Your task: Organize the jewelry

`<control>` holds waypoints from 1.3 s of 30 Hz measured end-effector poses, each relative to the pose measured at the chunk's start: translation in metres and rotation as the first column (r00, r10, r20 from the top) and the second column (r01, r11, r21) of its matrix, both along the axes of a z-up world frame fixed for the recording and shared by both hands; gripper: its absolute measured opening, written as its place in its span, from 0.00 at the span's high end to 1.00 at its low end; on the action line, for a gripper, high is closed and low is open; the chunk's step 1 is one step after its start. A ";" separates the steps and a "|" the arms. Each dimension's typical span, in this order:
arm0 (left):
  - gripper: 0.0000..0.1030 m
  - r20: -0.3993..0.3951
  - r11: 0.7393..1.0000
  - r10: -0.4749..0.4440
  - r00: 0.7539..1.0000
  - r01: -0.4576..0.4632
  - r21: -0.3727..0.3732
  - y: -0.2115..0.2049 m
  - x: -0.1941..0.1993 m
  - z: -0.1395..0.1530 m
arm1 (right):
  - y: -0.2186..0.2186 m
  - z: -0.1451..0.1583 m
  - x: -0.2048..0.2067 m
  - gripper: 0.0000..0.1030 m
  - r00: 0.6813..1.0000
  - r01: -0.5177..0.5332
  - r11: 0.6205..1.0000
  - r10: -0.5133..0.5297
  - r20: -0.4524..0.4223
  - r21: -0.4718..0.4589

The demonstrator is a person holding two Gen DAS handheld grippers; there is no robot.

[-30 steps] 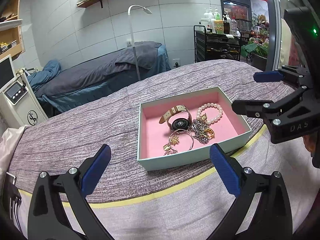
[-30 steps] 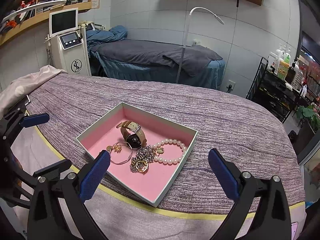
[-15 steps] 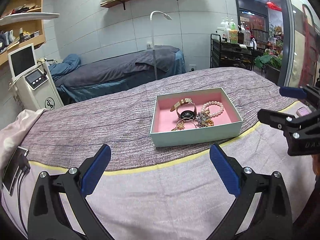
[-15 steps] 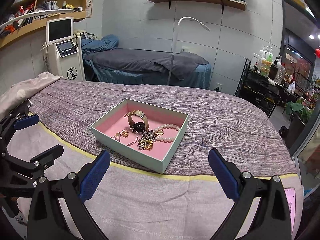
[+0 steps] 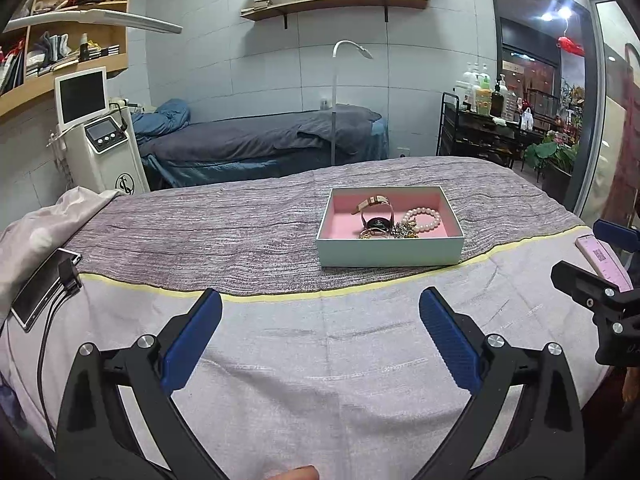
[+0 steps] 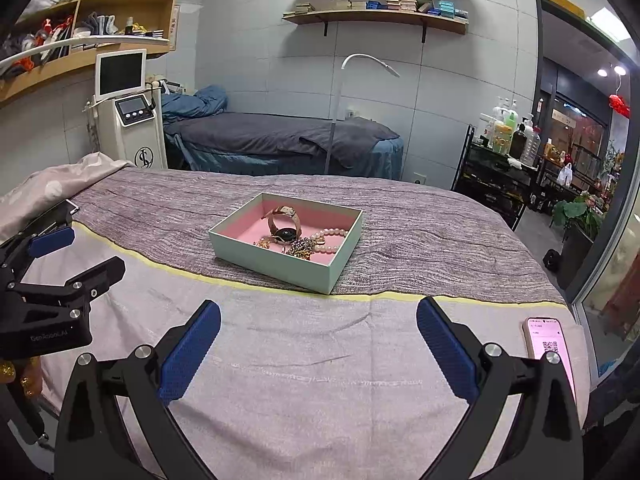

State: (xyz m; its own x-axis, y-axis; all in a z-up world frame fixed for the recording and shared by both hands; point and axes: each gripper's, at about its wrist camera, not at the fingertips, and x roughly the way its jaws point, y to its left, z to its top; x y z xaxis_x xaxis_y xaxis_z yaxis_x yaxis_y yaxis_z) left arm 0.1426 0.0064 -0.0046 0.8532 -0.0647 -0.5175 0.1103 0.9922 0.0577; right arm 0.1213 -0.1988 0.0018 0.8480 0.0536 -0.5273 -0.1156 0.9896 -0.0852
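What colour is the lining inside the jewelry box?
Pink; the jewelry box lining shows best in the left wrist view.

The right gripper (image 6: 318, 340) hangs wide open over the bedspread (image 6: 320, 380). Ahead of it sits the jewelry box (image 6: 280, 264) holding a watch (image 6: 285, 224) and pearl bracelet (image 6: 330, 236); a phone (image 6: 550, 344) lies beside its right finger.

Bare blanket (image 5: 320, 360) lies before the box (image 5: 390, 248); phone (image 6: 550, 344) flanks right.
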 end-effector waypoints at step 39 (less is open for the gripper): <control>0.06 0.098 0.993 0.103 0.990 -0.097 -0.065 0.009 -0.122 -0.001 | 0.003 0.003 -0.130 0.06 0.975 0.105 0.991 -0.119 0.187 0.085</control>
State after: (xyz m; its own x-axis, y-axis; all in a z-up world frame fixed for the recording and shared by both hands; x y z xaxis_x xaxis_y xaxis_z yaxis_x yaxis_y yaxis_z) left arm 0.0205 0.0155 -0.0057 0.9045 -0.0052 -0.4263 0.0074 1.0000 0.0036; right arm -0.0083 -0.1955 0.0052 0.9356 -0.0144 -0.3527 0.0076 0.9998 -0.0207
